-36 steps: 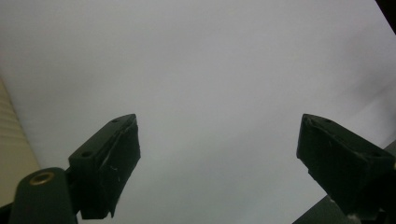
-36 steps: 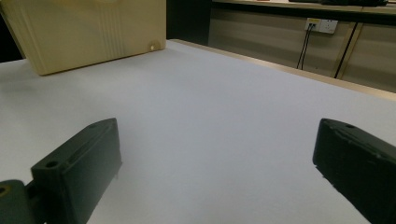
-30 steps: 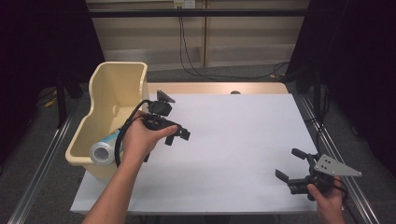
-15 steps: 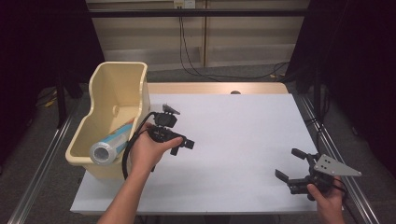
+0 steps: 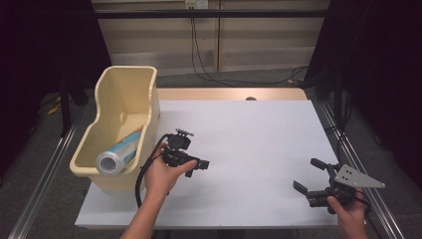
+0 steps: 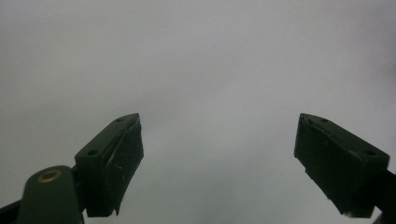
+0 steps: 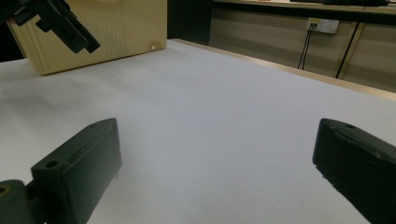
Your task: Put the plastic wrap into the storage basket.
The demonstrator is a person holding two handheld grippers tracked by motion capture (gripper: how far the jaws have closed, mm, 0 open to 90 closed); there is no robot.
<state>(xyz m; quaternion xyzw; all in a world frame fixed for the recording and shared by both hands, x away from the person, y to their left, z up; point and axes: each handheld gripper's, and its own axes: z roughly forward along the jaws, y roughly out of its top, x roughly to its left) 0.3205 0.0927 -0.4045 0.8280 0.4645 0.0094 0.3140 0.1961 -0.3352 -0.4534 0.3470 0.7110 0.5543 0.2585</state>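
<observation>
My left gripper [image 5: 201, 164] is held low over the white tabletop [image 5: 259, 134], just right of a cream plastic bin [image 5: 149, 84]. Its jaws have just been closing a little but still stand apart. In the left gripper view the left gripper [image 6: 217, 128] has nothing but bare white surface between its fingers. A roll wrapped in silver and blue [image 5: 117, 157] lies inside the bin. My right gripper [image 5: 306, 174] rests near the table's front right corner, open and empty. In the right gripper view the right gripper [image 7: 217, 135] faces the bin [image 7: 116, 28] and the left gripper [image 7: 60, 23].
A wooden strip [image 5: 229, 93] borders the table's far edge. Metal rails [image 5: 45, 174] run along both sides. Cables [image 5: 209, 59] hang down the back wall, and a black cable loops from the left gripper past the wrist.
My left hand has come down and toward the front, from beside the bin's rim to just above the tabletop. The right gripper has stayed where it was.
</observation>
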